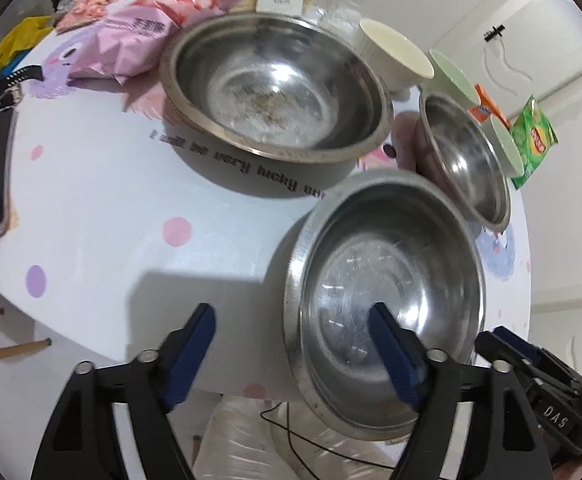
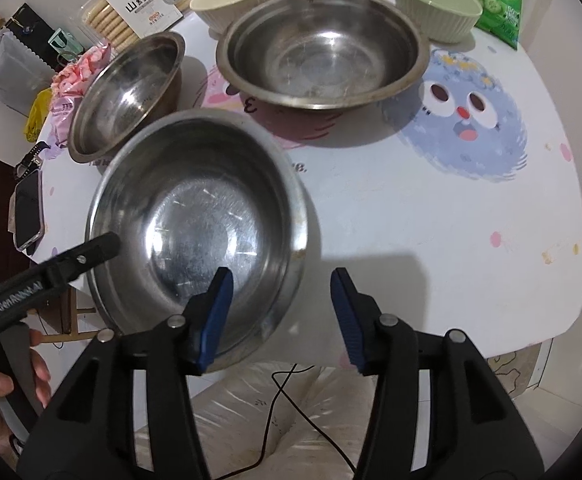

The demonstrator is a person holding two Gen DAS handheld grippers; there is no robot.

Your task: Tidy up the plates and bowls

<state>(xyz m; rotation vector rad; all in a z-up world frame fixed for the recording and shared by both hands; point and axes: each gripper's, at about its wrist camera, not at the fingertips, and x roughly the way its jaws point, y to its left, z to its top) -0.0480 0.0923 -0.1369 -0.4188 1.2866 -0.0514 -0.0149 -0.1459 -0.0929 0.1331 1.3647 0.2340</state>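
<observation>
Both pairs of jaws stand apart, gripping nothing. The left gripper (image 1: 291,320) straddles the near steel bowl's (image 1: 387,296) left rim, one finger inside. The right gripper (image 2: 281,284) straddles its right rim. Beyond the jaws, two more steel bowls (image 2: 323,52) sit on the table (image 2: 431,220).

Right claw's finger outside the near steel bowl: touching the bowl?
Apart. The right wrist view shows bare table between that finger and the rim of the near steel bowl.
</observation>
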